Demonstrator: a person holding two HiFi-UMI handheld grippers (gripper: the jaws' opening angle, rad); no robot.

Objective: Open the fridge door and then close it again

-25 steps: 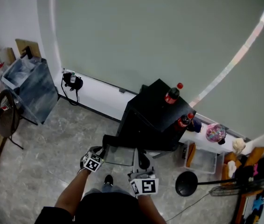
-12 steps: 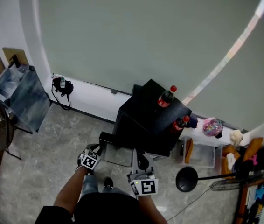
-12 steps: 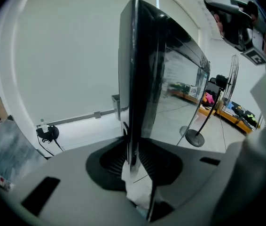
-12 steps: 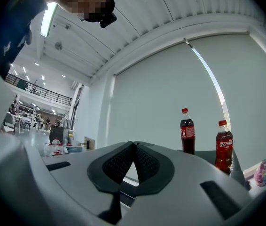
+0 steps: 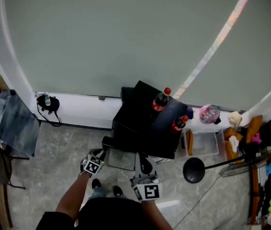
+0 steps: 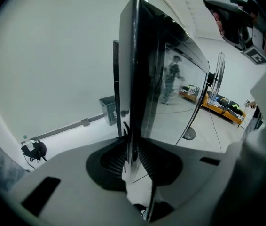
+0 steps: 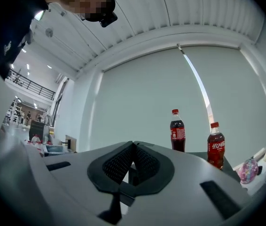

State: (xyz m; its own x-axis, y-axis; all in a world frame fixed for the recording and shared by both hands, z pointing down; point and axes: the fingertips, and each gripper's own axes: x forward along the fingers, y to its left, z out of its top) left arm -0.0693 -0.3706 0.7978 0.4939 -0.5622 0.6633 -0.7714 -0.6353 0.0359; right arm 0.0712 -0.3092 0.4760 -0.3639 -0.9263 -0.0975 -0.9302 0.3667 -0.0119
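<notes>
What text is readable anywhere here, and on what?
Nothing legible.
Labels of far bottle and near bottle: white print on red, too small to read.
Markers on left cube and right cube: black-and-white squares, no words.
On the fridge: no print visible.

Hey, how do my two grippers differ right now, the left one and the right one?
The left gripper is clamped on the edge of the fridge door; the right gripper has its jaws together with nothing between them. The left gripper looks along the door's edge, while the right gripper looks toward a cola bottle standing on the fridge. Both are hand-held close in front of the fridge.
</notes>
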